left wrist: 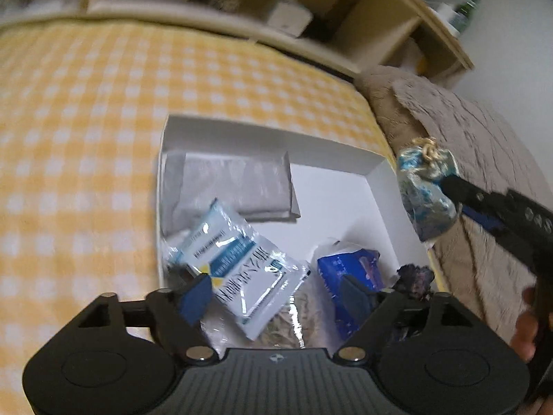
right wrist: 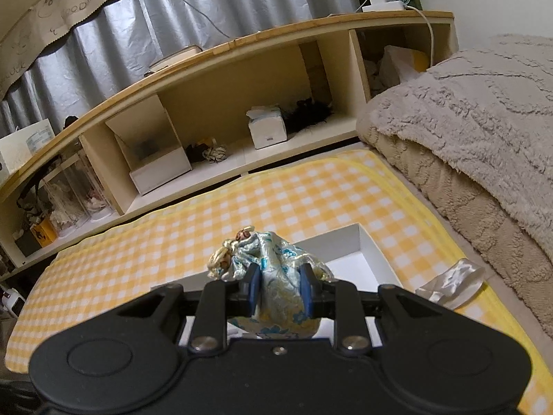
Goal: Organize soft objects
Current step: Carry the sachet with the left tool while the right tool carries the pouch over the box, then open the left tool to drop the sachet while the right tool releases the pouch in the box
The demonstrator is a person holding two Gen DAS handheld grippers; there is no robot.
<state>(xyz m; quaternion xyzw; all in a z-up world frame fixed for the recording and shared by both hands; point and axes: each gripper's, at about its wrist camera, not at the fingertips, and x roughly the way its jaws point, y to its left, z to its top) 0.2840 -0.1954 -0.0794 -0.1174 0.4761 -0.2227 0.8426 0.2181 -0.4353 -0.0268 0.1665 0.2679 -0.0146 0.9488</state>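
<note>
While right tongs (right wrist: 279, 290) clamp one pouch (right wrist: 276, 276) | left tongs (left wrist: 276, 292) wide, empty | one box (left wrist: 380, 186)

My left view motion-blurred, soft throughout; yellow-and-white checked bedspread (left wrist: 103, 138) smeared. My right view sharp, evenly lit, dim indoor light. Fisheye bends long wooden shelf (right wrist: 242, 79); corners dark.

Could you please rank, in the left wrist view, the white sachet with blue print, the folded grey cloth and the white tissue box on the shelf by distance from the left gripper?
1. White sachet with blue print, just ahead of the left gripper.
2. Folded grey cloth, at the white box's far end.
3. White tissue box, on the shelf beyond the bed.
</note>
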